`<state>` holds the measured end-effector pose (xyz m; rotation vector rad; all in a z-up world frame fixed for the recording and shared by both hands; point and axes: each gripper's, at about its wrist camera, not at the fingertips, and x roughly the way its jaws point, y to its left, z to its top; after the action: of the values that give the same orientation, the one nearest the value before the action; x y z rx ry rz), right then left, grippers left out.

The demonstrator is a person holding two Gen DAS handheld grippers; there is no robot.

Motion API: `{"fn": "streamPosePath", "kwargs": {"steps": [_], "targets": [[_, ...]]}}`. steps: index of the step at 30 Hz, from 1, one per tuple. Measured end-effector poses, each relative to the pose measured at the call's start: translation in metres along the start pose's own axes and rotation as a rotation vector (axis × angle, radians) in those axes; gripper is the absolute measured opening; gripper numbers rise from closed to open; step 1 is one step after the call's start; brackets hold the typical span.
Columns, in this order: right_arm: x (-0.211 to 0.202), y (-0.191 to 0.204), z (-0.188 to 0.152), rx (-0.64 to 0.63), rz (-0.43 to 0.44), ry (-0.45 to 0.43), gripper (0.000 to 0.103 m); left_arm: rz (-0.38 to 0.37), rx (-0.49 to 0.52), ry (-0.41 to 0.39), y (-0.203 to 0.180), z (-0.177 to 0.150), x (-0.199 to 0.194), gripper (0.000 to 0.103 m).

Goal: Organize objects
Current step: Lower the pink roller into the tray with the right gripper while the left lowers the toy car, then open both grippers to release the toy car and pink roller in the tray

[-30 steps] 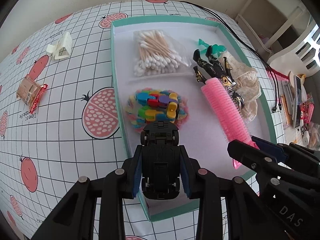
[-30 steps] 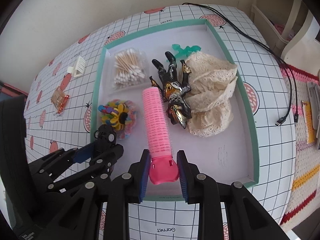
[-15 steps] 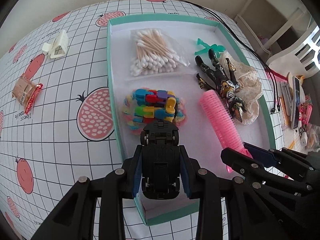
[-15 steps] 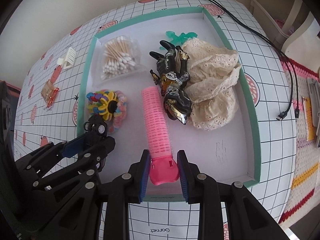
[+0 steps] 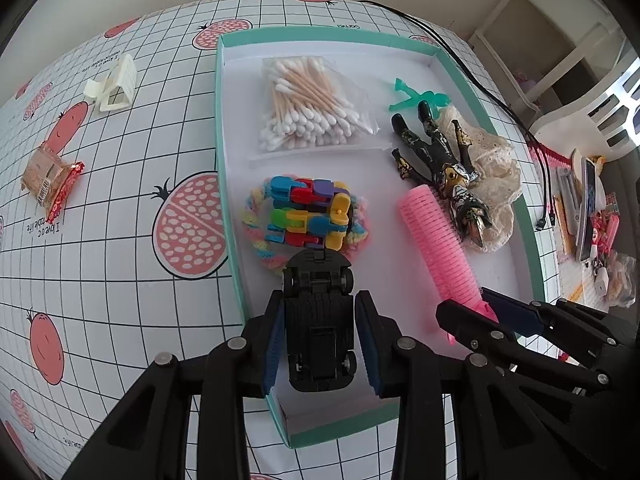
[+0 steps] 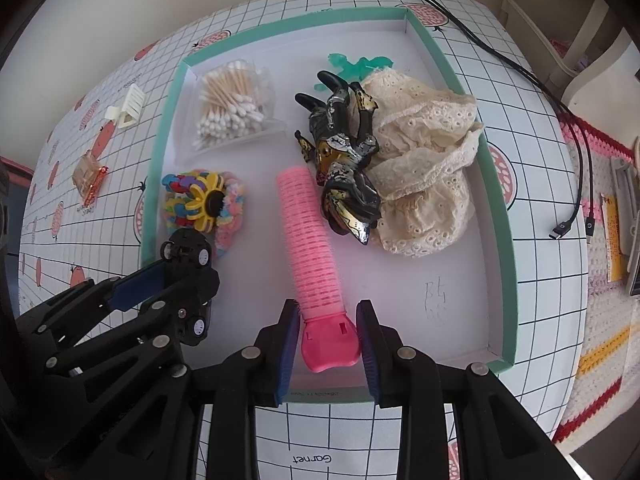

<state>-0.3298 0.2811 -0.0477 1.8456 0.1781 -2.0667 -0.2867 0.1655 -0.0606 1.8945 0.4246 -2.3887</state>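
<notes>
My left gripper [image 5: 320, 320] is shut on a black toy car [image 5: 318, 292], held nose-forward over the near-left corner of the teal-rimmed tray [image 5: 224, 152]. In the right wrist view the car [image 6: 186, 250] sits just behind a bundle of coloured clips [image 6: 200, 200]. My right gripper [image 6: 328, 332] is shut on the solid handle of a pink hair roller [image 6: 308, 232]. The roller lies lengthways in the tray, between the clips and a black-and-gold figure [image 6: 344, 160]. Whether the car touches the tray floor I cannot tell.
The tray also holds a bag of cotton swabs [image 5: 308, 108], a cream lace cloth [image 6: 428, 160] and a green plastic piece [image 5: 416, 98]. Left of it on the checked tablecloth lie a white claw clip [image 5: 114, 84] and a snack wrapper [image 5: 50, 178]. Black cables [image 6: 560, 120] run along the right.
Both grippers have moved closer to the tray with their objects still held. The car now sits nearer the coloured clips. The roller lies lower in the tray.
</notes>
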Motion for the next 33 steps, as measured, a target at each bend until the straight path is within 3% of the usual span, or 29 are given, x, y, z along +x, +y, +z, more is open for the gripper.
{"fn": "streamPosePath", "kwargs": {"steps": [3, 11, 16, 24, 25, 27, 29, 33], "targets": [[-0.004, 0.001, -0.001, 0.0, -0.005, -0.004, 0.033, 0.007, 0.0, -0.011, 0.001, 0.001, -0.005, 0.042], [-0.016, 0.001, 0.001, -0.005, -0.01, -0.028, 0.041, -0.003, -0.009, -0.051, 0.008, 0.004, -0.023, 0.044], [-0.025, 0.002, 0.0, -0.008, -0.014, -0.051, 0.042, -0.007, -0.01, -0.072, 0.033, -0.023, -0.043, 0.045], [-0.03, 0.007, 0.003, -0.003, -0.023, -0.07, 0.042, 0.036, -0.03, -0.09, 0.03, -0.004, -0.047, 0.046], [-0.032, 0.003, 0.001, 0.006, -0.021, -0.072, 0.043, 0.044, -0.036, -0.091, 0.032, -0.004, -0.05, 0.051], [-0.033, 0.001, 0.001, 0.016, -0.021, -0.074, 0.056, 0.059, -0.053, -0.096, 0.037, -0.003, -0.05, 0.056], [-0.033, 0.0, 0.001, 0.02, -0.029, -0.078, 0.06, 0.073, -0.068, -0.1, 0.044, -0.003, -0.052, 0.057], [-0.034, -0.002, 0.003, 0.032, -0.022, -0.09, 0.068, 0.121, -0.089, -0.11, 0.054, -0.001, -0.053, 0.071]]}}
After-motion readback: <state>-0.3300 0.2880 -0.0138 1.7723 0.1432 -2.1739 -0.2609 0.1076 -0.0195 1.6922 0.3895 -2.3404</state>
